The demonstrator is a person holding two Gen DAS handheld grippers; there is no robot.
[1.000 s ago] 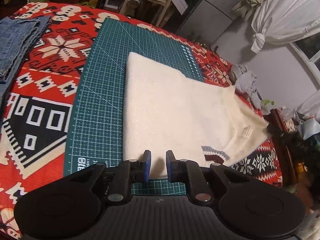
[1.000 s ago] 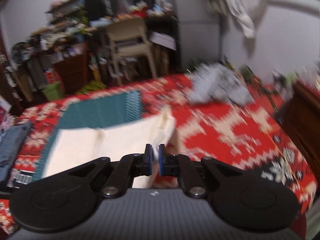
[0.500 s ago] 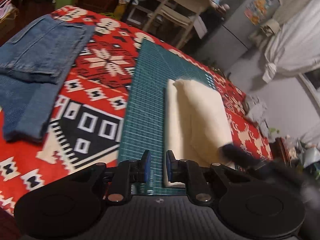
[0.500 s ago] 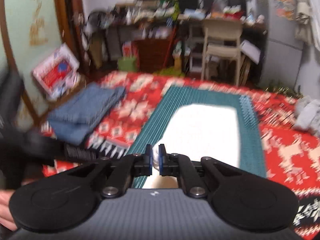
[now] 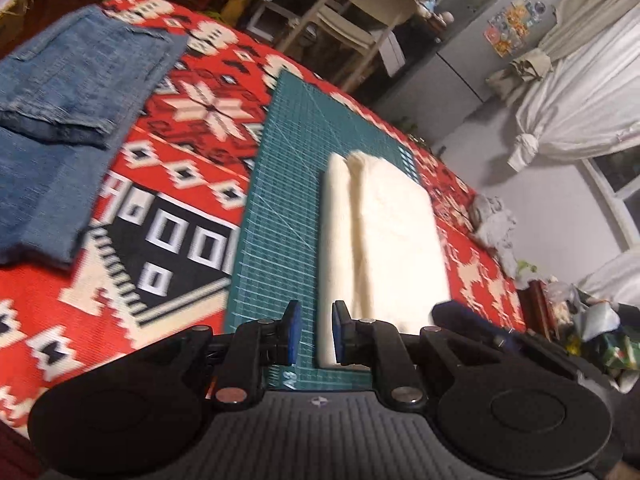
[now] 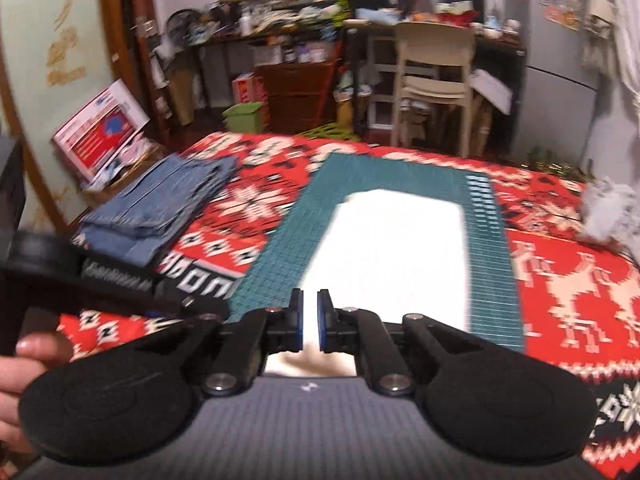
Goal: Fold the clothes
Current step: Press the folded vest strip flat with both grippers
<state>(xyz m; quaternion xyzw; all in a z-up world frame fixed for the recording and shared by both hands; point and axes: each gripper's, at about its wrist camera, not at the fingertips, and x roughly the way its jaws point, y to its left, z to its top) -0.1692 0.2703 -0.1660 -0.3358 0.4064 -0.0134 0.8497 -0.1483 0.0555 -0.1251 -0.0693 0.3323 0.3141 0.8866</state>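
A cream sweater (image 5: 392, 240) lies folded into a narrow rectangle on the green cutting mat (image 5: 280, 200); a second layer shows along its left side. My left gripper (image 5: 316, 332) hovers open at the sweater's near left corner with nothing between its fingers. The right gripper (image 5: 460, 314) shows as a dark blur at the near right corner. In the right wrist view the sweater (image 6: 392, 256) fills the mat (image 6: 486, 260). There my right gripper (image 6: 311, 320) stands at the near edge, fingers close together with cream cloth in the gap and hanging below.
Folded blue jeans (image 5: 60, 120) lie on the red patterned cover at the left, also jeans (image 6: 160, 204). A crumpled grey garment (image 6: 608, 212) sits far right. A hand (image 6: 24, 364) holds the left tool. A chair (image 6: 436, 64) and cluttered shelves stand beyond.
The right gripper carried the sweater's right side and striped-cuff sleeve over to the left, halving its width. It now sits at the near edge. The left view swung towards the jeans.
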